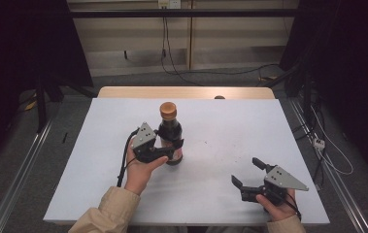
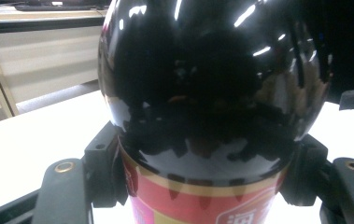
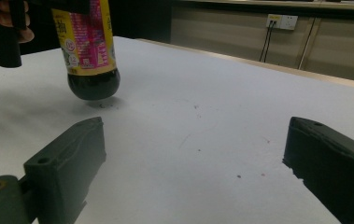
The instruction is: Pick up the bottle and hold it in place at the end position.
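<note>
Your left hand-held gripper (image 1: 168, 149) was clamped around the dark bottle (image 1: 170, 133), holding it upright near the middle of the white tabletop (image 1: 230, 126), its base just clear of the surface. Your right hand-held gripper (image 1: 247, 173) rested well apart near the front edge, jaws spread wide on nothing.

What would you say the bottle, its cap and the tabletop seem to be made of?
Bottle: glossy dark glass or plastic, judging by sharp highlights on its shoulder; which one is unclear. It wears a printed red and yellow label. Cap: brown, probably plastic, with a dull sheen. Tabletop: matte white sheet over a light wooden board seen at the far edge.
</note>
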